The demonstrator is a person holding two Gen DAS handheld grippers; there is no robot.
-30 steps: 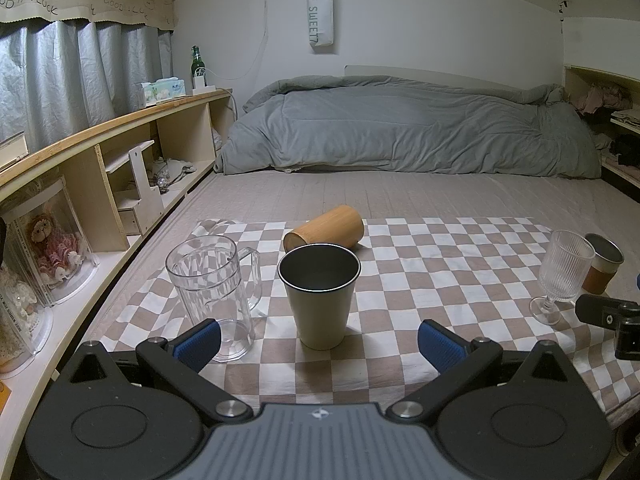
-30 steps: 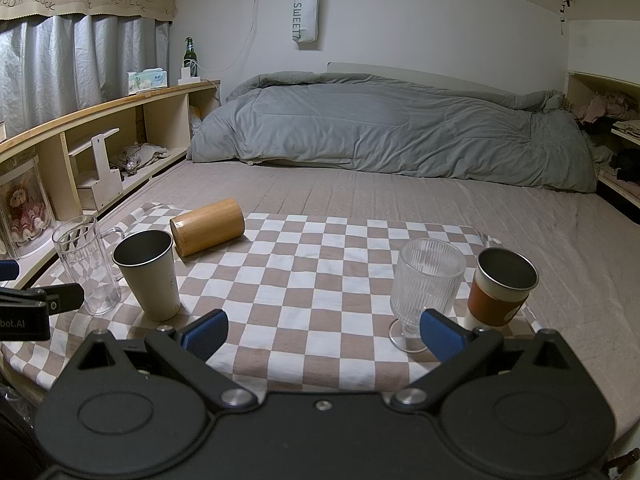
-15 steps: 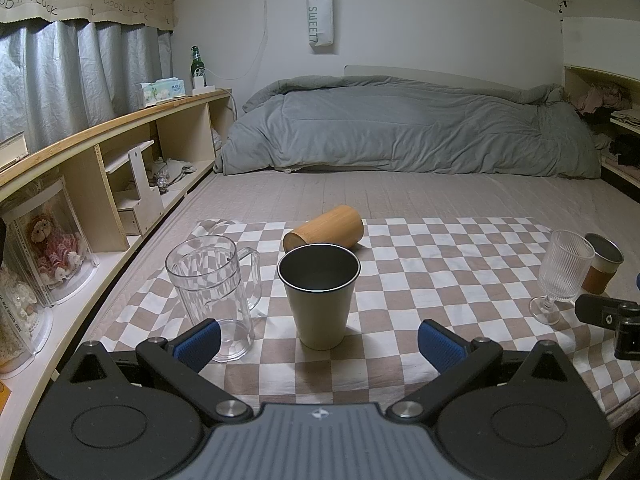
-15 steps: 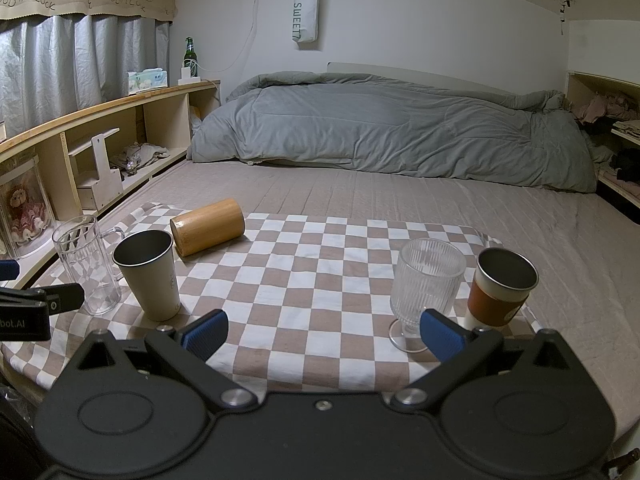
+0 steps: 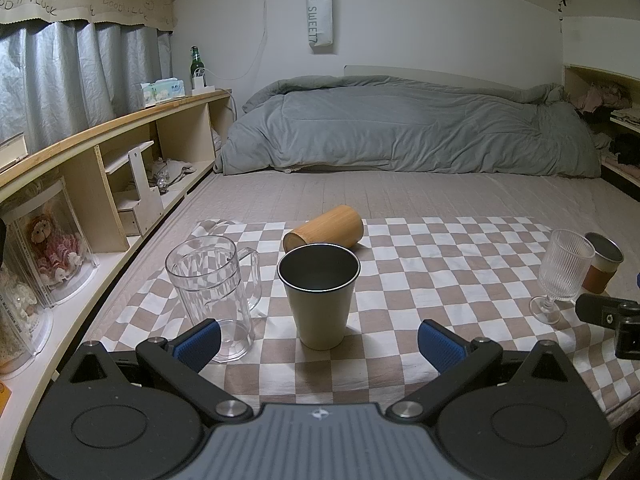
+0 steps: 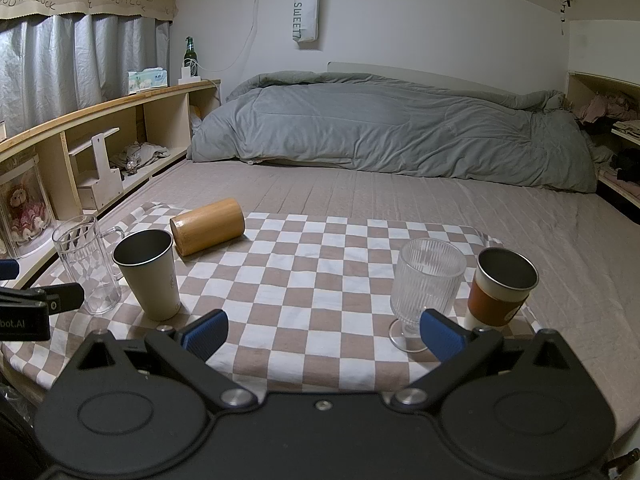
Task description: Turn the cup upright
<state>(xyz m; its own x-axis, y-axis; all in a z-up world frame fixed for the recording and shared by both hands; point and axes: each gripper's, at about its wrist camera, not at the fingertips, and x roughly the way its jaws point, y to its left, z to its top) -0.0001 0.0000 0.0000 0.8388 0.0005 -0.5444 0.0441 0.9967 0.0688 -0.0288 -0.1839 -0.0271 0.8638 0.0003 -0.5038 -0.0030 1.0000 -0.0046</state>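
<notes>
Left wrist view shows your left gripper point(image 5: 318, 338) and right gripper point(image 6: 324, 330) both spread empty, since the bamboo cup point(image 5: 324, 227) lies sideways, far, ungrasped.

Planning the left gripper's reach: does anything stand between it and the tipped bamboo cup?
Yes. The upright metal cup stands directly between the open left gripper and the bamboo cup lying behind it.
</notes>
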